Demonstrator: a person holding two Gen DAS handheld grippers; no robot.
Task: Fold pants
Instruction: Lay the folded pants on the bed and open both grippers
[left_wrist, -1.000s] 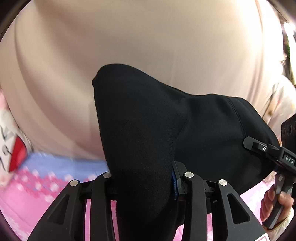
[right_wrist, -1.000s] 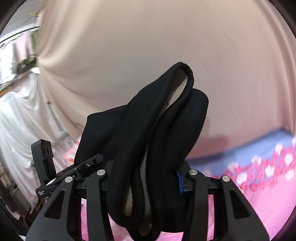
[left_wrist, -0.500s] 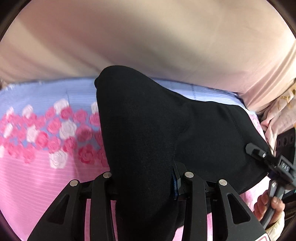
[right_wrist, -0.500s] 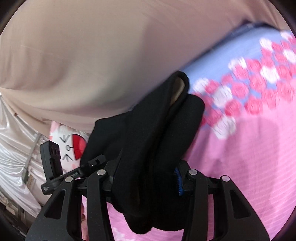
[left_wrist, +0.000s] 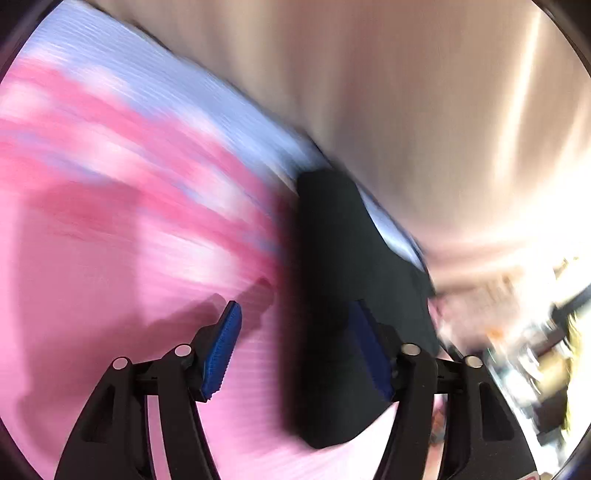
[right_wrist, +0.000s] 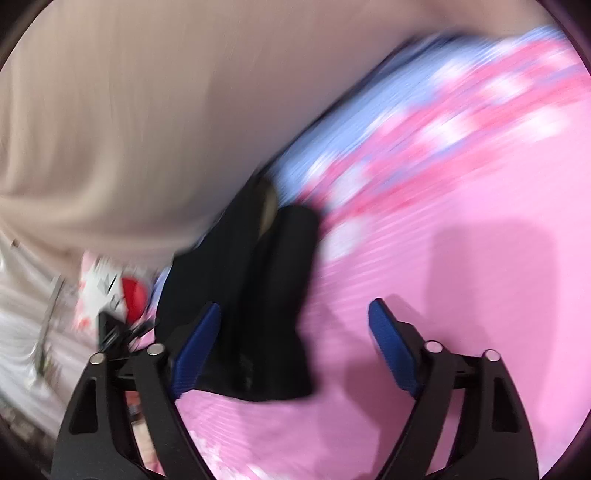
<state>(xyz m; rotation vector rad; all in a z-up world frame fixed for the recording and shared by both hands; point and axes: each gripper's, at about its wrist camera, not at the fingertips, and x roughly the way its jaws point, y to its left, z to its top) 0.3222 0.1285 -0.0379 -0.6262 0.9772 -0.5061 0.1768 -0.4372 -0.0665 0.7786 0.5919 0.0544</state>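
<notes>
Both views are blurred by motion. The black pants (left_wrist: 343, 295) lie bunched on the pink bedspread (left_wrist: 92, 295). My left gripper (left_wrist: 295, 343) is opening; the cloth rests against its right blue pad (left_wrist: 369, 354), while the left pad stands clear over pink cloth. In the right wrist view the pants (right_wrist: 266, 306) show a pale lining at the far end. My right gripper (right_wrist: 295, 339) is opening wide; the pants lie beside its left pad (right_wrist: 195, 350), and the right pad is well apart from them.
The bedspread (right_wrist: 461, 258) has a band of roses and a lilac strip at its far edge. A beige curtain (left_wrist: 406, 92) hangs behind the bed. A white and red cushion (right_wrist: 110, 291) sits at the left in the right wrist view.
Both grippers came down from in front of the curtain to the bed and rolled. Their jaws, which pinched the pants, have spread apart and the pants have dropped onto the bedspread.
</notes>
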